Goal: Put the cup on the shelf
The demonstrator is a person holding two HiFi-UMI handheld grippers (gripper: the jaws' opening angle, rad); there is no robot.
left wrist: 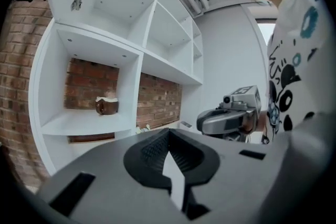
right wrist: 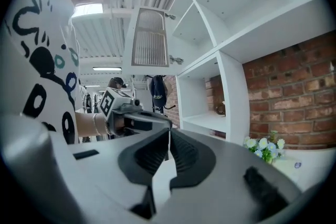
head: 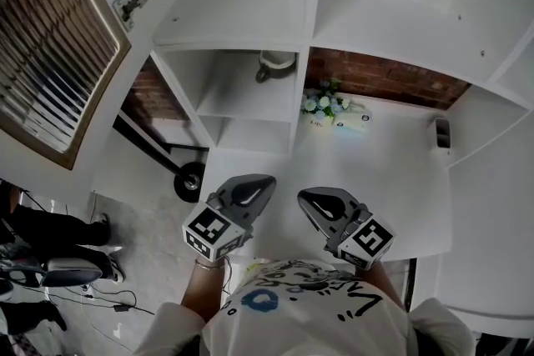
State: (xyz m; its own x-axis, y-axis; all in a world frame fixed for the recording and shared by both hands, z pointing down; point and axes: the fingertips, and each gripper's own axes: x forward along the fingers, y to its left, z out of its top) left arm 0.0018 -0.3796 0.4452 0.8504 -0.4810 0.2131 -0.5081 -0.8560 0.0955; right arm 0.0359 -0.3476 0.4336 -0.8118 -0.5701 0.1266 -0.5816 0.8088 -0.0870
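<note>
A brown cup (head: 276,62) with a pale rim stands on the white shelf (head: 242,108), in the compartment left of the divider. The left gripper view shows the cup (left wrist: 106,105) in front of a brick back wall, far from both grippers. My left gripper (head: 265,179) is held close to my body, shut, with nothing between its jaws (left wrist: 168,131). My right gripper (head: 302,195) hangs beside it at the same height, also shut and empty (right wrist: 169,131). Their tips point toward each other.
A small bunch of flowers (head: 321,102) and a white box (head: 352,121) sit on the desktop right of the divider, with a small dark object (head: 442,132) further right. A louvred door (head: 50,37) hangs open at upper left. A hand truck wheel (head: 190,179) is on the floor.
</note>
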